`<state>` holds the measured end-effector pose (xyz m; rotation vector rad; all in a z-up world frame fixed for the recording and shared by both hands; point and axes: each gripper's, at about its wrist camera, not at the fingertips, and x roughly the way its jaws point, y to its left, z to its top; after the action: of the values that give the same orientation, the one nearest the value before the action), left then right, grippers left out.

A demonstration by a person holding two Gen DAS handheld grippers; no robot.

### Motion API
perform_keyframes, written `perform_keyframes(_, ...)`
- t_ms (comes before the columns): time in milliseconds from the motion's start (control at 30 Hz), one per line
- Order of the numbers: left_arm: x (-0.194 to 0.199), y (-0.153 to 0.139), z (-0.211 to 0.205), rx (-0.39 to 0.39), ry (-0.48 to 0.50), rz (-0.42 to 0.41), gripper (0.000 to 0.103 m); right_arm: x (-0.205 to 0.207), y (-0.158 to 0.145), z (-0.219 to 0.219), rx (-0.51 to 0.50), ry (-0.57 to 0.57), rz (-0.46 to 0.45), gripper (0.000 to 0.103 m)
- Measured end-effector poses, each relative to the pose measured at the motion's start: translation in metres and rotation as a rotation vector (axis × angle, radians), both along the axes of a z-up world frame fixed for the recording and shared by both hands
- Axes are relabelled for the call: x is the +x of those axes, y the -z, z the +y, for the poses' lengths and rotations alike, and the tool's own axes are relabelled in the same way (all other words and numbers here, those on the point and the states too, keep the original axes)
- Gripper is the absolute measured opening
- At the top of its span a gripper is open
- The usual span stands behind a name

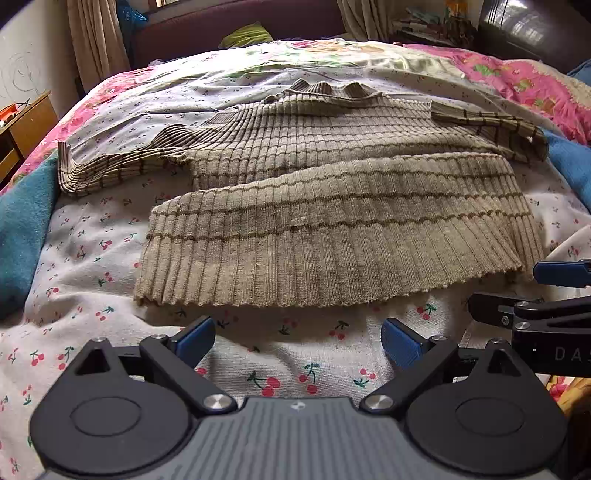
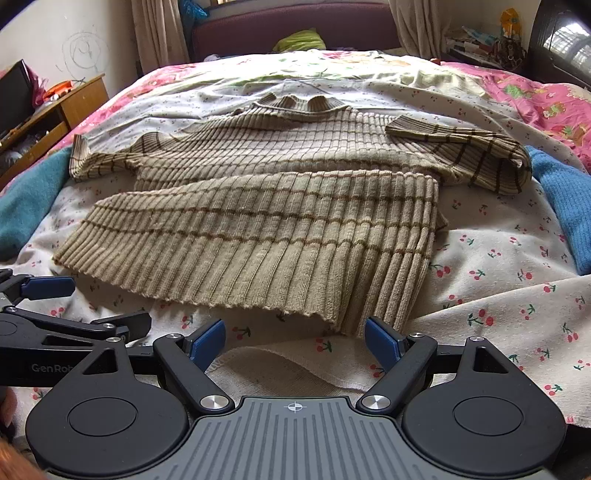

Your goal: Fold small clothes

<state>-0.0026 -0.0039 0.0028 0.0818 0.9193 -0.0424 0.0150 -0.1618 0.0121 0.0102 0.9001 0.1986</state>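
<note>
A beige ribbed sweater with brown stripes (image 1: 332, 206) lies flat on the cherry-print sheet (image 1: 92, 266), its bottom part folded up over the body, collar at the far end, sleeves out to the sides. It also shows in the right wrist view (image 2: 266, 229). My left gripper (image 1: 298, 341) is open and empty, just short of the near hem. My right gripper (image 2: 294, 339) is open and empty, close to the hem's near right corner. The right gripper shows in the left wrist view (image 1: 517, 291), and the left gripper in the right wrist view (image 2: 92, 299).
The bed carries a pink floral quilt (image 1: 517, 81) and blue cloth at both sides (image 1: 22, 229). A wooden cabinet (image 2: 62, 107) stands to the left. A maroon headboard (image 2: 295, 26), a green pillow (image 2: 299, 38) and a cluttered shelf (image 2: 480, 40) are at the far end.
</note>
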Motion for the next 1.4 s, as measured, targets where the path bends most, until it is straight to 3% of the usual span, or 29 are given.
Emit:
perform_keyframes(233,-0.002,-0.026,0.026,-0.054,-0.03,-0.052,0.103,0.001,-0.012,-0.02,0.04,0.068,-0.045,0.084)
perform_keyframes(467,0.01,-0.038,0.064,-0.004,-0.084,-0.093,0.103,0.012,-0.01,-0.034,0.074,0.115,-0.011,0.084)
perform_keyframes(567,0.023,-0.032,0.084,-0.006,-0.115,-0.07,0.103,0.022,-0.004,-0.042,0.099,0.135,0.025,0.083)
perform_keyframes(700,0.04,-0.018,0.099,-0.056,-0.122,0.002,0.083,0.03,0.003,-0.05,0.096,0.151,0.041,0.082)
perform_keyframes(767,0.045,-0.012,0.1,-0.078,-0.117,0.026,0.081,0.033,0.005,-0.056,0.122,0.159,0.053,0.08)
perform_keyframes(933,0.05,-0.004,0.091,-0.107,-0.071,0.07,0.073,0.036,0.009,-0.068,0.171,0.171,0.077,0.065)
perform_keyframes(1033,0.051,0.004,0.09,-0.108,-0.064,0.118,0.068,0.036,0.01,-0.076,0.198,0.184,0.087,0.053)
perform_keyframes(1100,0.051,0.005,0.091,-0.119,-0.068,0.127,0.068,0.037,0.011,-0.081,0.225,0.197,0.098,0.037)
perform_keyframes(1233,0.056,0.005,0.093,-0.138,-0.087,0.154,0.065,0.041,0.017,-0.086,0.28,0.193,0.128,0.021)
perform_keyframes(1300,0.059,0.005,0.097,-0.161,-0.103,0.149,0.054,0.042,0.018,-0.086,0.31,0.185,0.139,0.008)
perform_keyframes(1400,0.06,0.003,0.1,-0.212,-0.093,0.139,0.036,0.04,0.014,-0.087,0.363,0.166,0.145,0.006)
